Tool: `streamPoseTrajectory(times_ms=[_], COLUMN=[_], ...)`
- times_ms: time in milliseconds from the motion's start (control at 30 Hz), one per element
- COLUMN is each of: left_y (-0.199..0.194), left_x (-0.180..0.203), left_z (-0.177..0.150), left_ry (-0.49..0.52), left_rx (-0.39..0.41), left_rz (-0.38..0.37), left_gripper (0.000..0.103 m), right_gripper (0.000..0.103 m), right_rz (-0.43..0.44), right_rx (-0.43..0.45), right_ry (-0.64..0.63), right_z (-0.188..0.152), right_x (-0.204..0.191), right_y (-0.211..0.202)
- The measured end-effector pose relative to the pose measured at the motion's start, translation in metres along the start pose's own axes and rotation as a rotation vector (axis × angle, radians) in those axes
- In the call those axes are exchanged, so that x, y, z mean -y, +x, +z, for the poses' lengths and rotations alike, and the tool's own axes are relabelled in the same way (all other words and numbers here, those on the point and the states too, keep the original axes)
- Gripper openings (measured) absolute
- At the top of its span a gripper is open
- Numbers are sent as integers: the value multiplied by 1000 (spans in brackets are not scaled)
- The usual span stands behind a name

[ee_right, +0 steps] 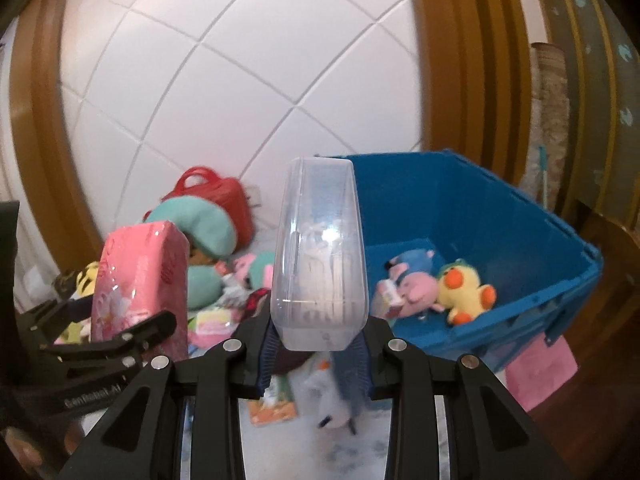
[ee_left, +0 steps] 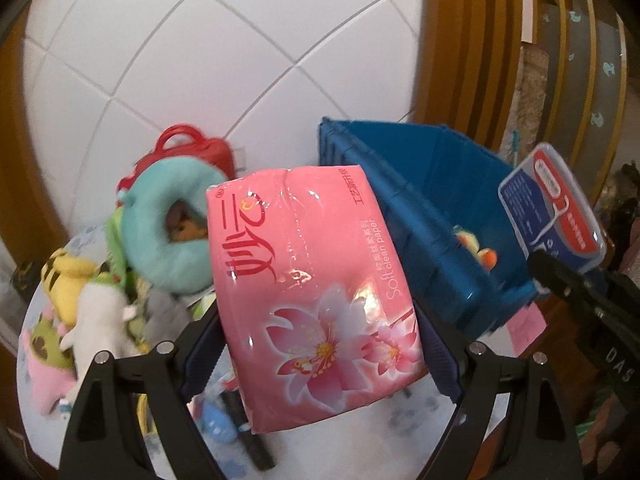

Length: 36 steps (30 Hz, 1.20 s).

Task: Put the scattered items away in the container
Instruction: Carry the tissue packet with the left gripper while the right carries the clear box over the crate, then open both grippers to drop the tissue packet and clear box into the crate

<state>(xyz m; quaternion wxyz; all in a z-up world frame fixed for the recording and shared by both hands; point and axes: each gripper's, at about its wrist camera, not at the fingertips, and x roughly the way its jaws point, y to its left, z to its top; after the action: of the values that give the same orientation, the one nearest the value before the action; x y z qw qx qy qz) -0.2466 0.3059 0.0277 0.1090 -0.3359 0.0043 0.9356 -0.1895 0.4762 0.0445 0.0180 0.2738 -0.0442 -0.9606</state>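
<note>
Against white wall tiles (ee_right: 224,80), left tongs (ee_left: 320,340) clamp pink tissue pack (ee_left: 316,280), right tongs (ee_right: 318,344) grip clear box (ee_right: 320,256).

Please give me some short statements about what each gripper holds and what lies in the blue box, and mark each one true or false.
1. The left gripper holds a pink plastic-wrapped tissue pack. True.
2. The right gripper is empty. False: it is shut on a clear plastic lidded case.
3. The blue plastic storage crate already contains a yellow plush duck. True.
4. The red handbag lies inside the crate. False: it sits outside, by the white tiled wall.
5. A teal ring-shaped neck pillow rests in the pile left of the crate. True.
</note>
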Motion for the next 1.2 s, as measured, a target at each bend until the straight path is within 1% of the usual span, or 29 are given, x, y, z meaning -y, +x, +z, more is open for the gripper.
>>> streamPoseTrajectory(times_ms=[67,133,267,367,500,633,733,867,933,967,1000,1033,1100,1133,1200], left_y=[8,18,51,75,105,130,145,155,155,154,155,155,156,158,160], left_x=[20,43,103,145,189,210,221,228,231,233,232,231,229,228,226], left_z=[13,25,55,76,96,98,99,101,103,104,105,107,108,108,107], left_ry=[-4,2,23,45,70,72,69,74,87,92,88,84,74,70,65], left_rx=[15,22,7,-3,-28,-68,-96,-109,-93,-85,-84,-83,-84,-86,-93], left_rz=[-31,-38,-45,-46,-32,-33,-35,-3,28,44,45,46,48,51,56], left_gripper=[87,87,87,87,87,87,89,91,96,97,98,98,101,101,101], right_gripper=[32,32,32,32,32,32,32,32,32,34,40,43,60,64,77], right_rz=[-12,-27,-46,-76,-67,-59,-50,-34,-32,-33,-35,-37,-47,-53,-61], right_rx=[15,19,6,-32,-72,-88,-101,-113,-119,-117,-115,-115,-111,-111,-110], right_ry=[18,23,29,10,-3,7,6,0,-8,-8,-6,-1,13,19,33], right_z=[7,13,28,42,52,59,61,61,61,61,62,64,65,66,69], right_x=[24,47,104,148,186,219,233,239,239,239,241,243,250,255,263], right_y=[3,9,28,50,79,101,111,122,126,127,128,129,131,133,136])
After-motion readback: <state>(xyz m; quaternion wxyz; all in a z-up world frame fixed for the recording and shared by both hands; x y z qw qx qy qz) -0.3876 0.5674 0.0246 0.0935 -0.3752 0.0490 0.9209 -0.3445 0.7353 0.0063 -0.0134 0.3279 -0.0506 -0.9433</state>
